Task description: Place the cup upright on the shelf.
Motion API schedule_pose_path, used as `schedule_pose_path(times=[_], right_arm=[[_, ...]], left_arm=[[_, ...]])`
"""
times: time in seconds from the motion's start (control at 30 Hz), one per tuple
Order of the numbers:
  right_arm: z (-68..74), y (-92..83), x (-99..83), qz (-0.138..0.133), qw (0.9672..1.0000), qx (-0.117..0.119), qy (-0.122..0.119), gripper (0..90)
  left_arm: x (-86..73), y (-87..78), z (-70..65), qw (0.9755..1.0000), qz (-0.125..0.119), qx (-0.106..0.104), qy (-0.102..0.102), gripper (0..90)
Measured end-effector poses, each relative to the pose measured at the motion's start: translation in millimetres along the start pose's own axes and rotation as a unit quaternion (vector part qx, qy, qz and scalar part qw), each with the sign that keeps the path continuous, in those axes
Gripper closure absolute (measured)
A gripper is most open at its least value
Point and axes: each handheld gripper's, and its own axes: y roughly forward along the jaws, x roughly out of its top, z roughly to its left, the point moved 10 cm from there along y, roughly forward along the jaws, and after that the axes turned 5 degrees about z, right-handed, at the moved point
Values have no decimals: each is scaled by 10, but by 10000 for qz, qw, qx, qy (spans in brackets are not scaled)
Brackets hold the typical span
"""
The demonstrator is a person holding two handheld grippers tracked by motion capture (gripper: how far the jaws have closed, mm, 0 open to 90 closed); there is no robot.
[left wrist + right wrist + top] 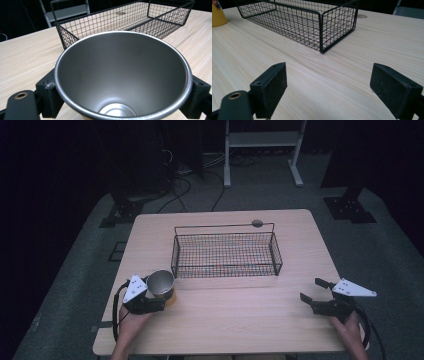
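On the worktop (225,320) the wire basket (226,251) sits empty; the cup (161,284) stands just beside its near-left corner, clasped by the left claw (159,299). Likely bound for the basket, it should lift clear of the rim. The right claw (312,291) gapes wide, idle.

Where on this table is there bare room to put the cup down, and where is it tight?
Free: the wide strip of table between the left tool holding the cup and the open right tool, in front of the wire basket; also the basket's empty floor. Tight: the gap between cup and the basket's near-left corner.
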Motion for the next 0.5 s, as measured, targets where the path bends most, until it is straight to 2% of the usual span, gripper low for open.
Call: schedule_pose_path(times=[0.17,0.5], right_arm=[[-1,0,0,0,10000,2,5,132],[-2,0,1,-2,10000,-1,6,131]], left_arm=[[47,-28,-36,10000,-37,-56,53,128],[272,-52,-161,9991,-197,-309,210,129]])
